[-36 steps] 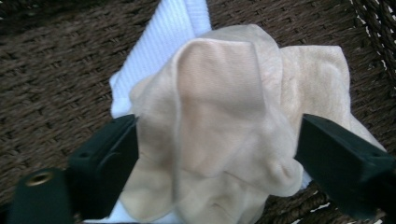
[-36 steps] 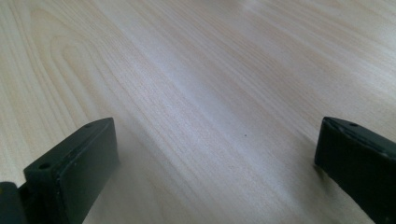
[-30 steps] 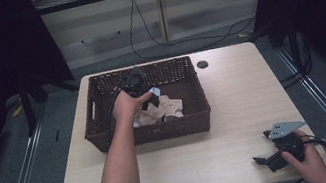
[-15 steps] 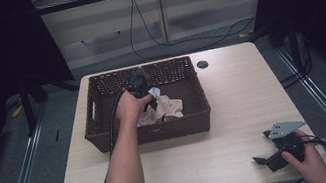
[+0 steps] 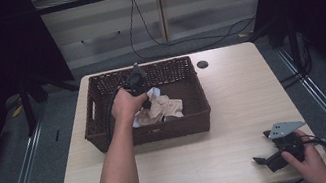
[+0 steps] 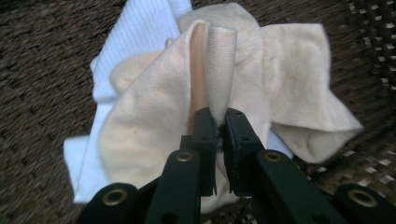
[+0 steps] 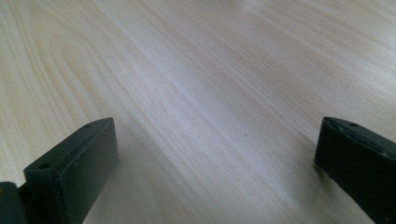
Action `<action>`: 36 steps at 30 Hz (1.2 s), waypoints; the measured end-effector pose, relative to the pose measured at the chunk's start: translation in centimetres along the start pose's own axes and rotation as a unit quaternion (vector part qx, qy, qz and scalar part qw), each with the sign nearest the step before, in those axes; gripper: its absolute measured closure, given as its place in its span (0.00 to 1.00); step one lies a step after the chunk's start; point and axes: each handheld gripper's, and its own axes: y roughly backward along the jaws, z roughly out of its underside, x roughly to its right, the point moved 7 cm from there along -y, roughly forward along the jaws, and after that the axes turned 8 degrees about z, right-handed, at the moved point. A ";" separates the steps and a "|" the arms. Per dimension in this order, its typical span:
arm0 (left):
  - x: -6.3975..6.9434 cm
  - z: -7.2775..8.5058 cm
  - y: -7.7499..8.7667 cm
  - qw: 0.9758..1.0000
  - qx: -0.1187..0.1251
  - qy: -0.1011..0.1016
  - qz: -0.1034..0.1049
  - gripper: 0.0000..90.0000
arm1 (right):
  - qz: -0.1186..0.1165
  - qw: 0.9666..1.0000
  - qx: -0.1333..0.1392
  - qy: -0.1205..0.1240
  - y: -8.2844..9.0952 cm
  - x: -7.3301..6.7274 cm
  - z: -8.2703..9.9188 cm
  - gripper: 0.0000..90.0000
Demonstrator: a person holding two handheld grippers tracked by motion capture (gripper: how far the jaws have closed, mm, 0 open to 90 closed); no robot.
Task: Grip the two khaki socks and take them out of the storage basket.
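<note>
Left gripper, seen from the high view, reaches into the wicker basket over a heap of cloths; the right gripper rests on the table, jaws wide and empty. From the left gripper view, its jaws have just been closing and now pinch a fold of the cream cloth. That thin fold may slip free, or drag the white cloth underneath along.

Basket walls box in my left gripper on all sides, way out is straight up. Cream cloth heaped under it, white cloth beside. Bare table around my right gripper, lots of room there.
</note>
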 end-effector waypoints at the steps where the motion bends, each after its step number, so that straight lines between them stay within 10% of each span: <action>1: -0.1 0.1 0.5 1.000 -0.002 -0.003 -0.004 0.93 | 0.000 1.000 0.000 0.000 0.0 0.0 0.0 0.00; 36: 5.9 0.1 11.9 0.996 -0.024 -0.058 0.069 0.93 | -0.001 1.000 -0.001 0.001 0.0 0.0 0.0 0.00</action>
